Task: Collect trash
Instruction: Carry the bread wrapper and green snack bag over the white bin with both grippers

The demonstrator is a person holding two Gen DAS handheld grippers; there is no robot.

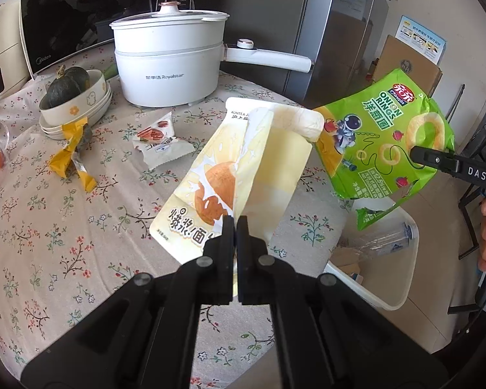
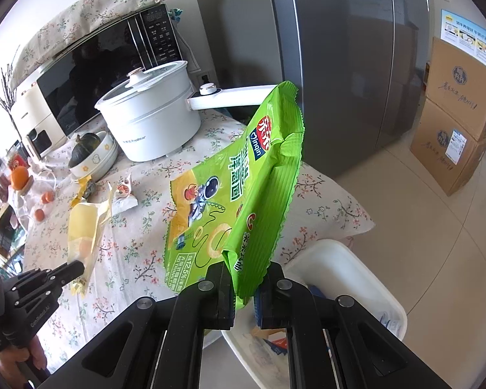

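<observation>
green onion-ring bag (image 2: 243, 194) | clamped in right claw (image 2: 244, 287) | left claw (image 1: 236, 227) clamps yellow wrapper (image 1: 243, 168)

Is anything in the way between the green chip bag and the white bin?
Nothing visible. The right gripper holds the green chip bag up in the air, and the white bin sits open on the floor just below and beside it, past the table edge.

A bright green snack bag (image 2: 243, 194) carries yellow rings and a red logo. The other wrapper (image 1: 239, 175) is pale yellow and white with orange printing. The surface (image 1: 64, 227) wears a white cloth with small flowers, and the pot (image 1: 168, 68) is white.
</observation>
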